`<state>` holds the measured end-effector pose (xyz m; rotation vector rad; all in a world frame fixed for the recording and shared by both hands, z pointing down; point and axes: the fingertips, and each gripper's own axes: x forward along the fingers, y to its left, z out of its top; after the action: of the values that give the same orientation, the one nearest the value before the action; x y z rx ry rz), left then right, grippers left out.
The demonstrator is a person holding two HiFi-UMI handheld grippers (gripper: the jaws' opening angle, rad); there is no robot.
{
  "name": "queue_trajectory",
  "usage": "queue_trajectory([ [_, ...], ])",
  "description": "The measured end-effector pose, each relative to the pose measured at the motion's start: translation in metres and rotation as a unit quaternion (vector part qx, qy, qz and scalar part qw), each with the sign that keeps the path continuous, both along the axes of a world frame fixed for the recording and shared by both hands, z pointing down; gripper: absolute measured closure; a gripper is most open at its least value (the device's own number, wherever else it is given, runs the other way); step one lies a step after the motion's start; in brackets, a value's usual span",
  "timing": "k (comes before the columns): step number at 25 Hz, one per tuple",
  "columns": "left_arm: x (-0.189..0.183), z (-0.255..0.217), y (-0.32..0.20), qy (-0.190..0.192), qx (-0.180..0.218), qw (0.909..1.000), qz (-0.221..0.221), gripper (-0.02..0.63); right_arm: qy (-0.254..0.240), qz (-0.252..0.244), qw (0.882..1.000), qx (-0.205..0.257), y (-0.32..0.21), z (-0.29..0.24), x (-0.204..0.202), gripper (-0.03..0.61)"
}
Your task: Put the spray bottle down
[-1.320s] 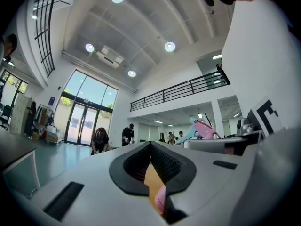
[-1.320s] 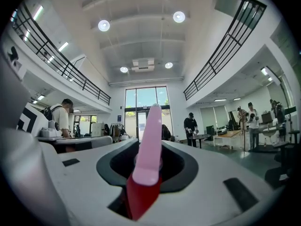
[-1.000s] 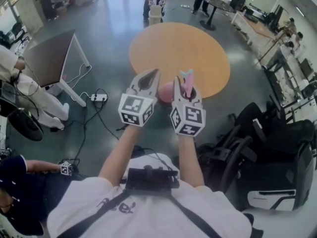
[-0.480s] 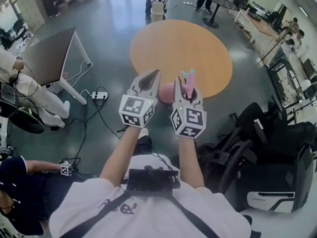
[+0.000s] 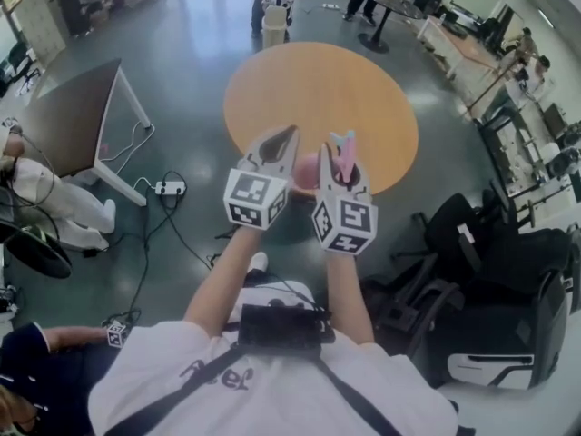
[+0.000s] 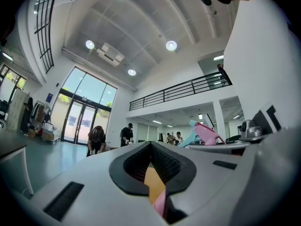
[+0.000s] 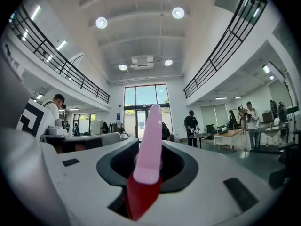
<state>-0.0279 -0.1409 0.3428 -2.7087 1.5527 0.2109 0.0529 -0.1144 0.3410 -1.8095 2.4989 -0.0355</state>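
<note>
My right gripper (image 5: 341, 163) is shut on a pink spray bottle (image 5: 344, 153) with a pale blue nozzle, held upright in the air. Its pink body (image 5: 307, 169) shows between the two grippers. In the right gripper view the bottle's pink head (image 7: 149, 140) stands up between the jaws over a red part. My left gripper (image 5: 280, 138) hovers just left of it, jaws together at the tip and nothing in them. From the left gripper view the bottle's head (image 6: 205, 133) shows at the right. Both grippers hang over the near edge of a round orange table (image 5: 318, 89).
A dark desk (image 5: 68, 116) stands at the left, with a power strip (image 5: 167, 187) and cables on the floor beside it. Black chairs (image 5: 472, 243) crowd the right. A white bin (image 5: 272, 31) and people stand beyond the table. A person sits at the far left.
Both grippers and I have moved forward toward the round table together. The bottle stays in the right gripper. A shoe now shows below my arms.
</note>
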Motion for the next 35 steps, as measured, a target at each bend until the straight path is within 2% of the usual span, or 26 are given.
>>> queue_trajectory([
  [14, 0.011, -0.01, -0.095, 0.004, 0.019, 0.9982, 0.057, 0.601, 0.007, 0.064, 0.998, 0.005, -0.084, -0.001, 0.014, 0.437],
  [18, 0.017, -0.009, -0.116, -0.009, 0.029, 0.9968, 0.074, 0.603, 0.014, 0.094, 0.996, 0.003, -0.103, 0.002, 0.024, 0.437],
  [27, 0.04, 0.022, -0.16, -0.031, -0.006, 0.9955, 0.089, 0.603, 0.033, 0.128, 0.991, -0.028, -0.143, 0.029, 0.049, 0.437],
  [35, 0.053, 0.044, -0.21, -0.033, -0.03, 0.9956, 0.082, 0.603, 0.029, 0.111, 0.992, -0.051, -0.199, 0.055, 0.053, 0.437],
])
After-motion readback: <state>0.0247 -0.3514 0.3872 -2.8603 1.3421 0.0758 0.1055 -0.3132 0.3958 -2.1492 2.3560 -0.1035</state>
